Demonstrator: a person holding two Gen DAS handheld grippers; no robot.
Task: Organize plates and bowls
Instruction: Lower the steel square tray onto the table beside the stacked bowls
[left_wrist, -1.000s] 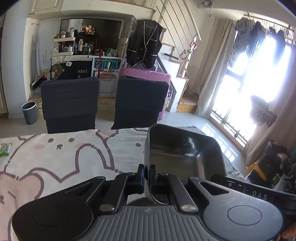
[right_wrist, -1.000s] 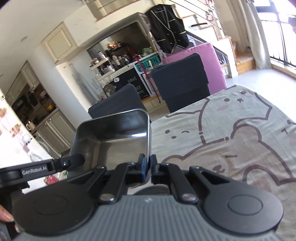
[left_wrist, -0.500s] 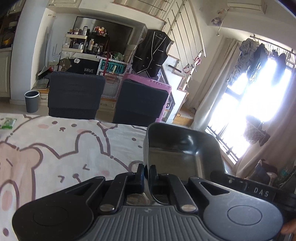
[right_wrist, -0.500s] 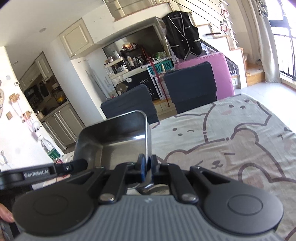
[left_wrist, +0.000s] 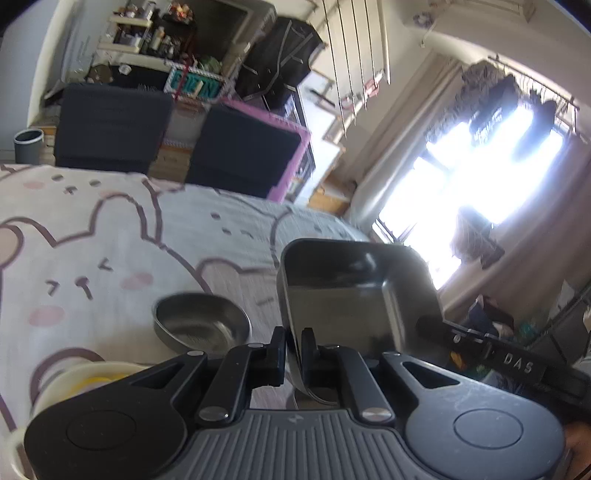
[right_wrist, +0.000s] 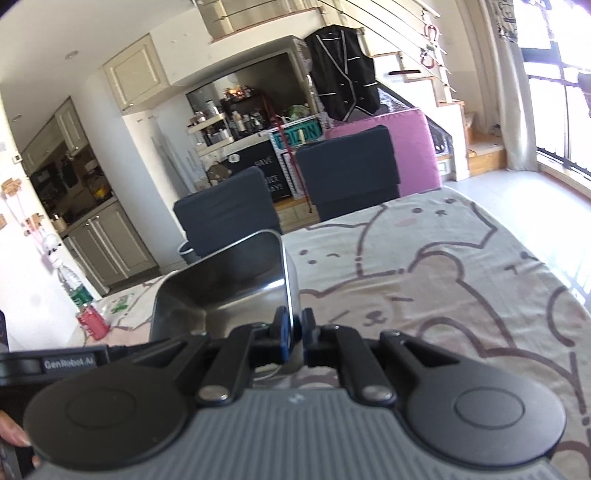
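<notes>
A rectangular steel tray hangs over the bear-print tablecloth, gripped at two opposite rims. My left gripper has the tray's near rim between its pads, and its jaws are opening slightly. My right gripper is shut on the opposite rim of the steel tray. A round steel bowl sits on the cloth just left of the tray. A cream dish with yellow inside lies at the lower left, partly hidden by the left gripper's body.
Two dark chairs stand at the table's far side, with a pink seat behind them. A red can and a water bottle stand at the table's left end. A hand shows at the lower left edge.
Both grippers sank toward the table with the tray between them. The left view tilted and rolled, and the round bowl and the cream dish came into it.
</notes>
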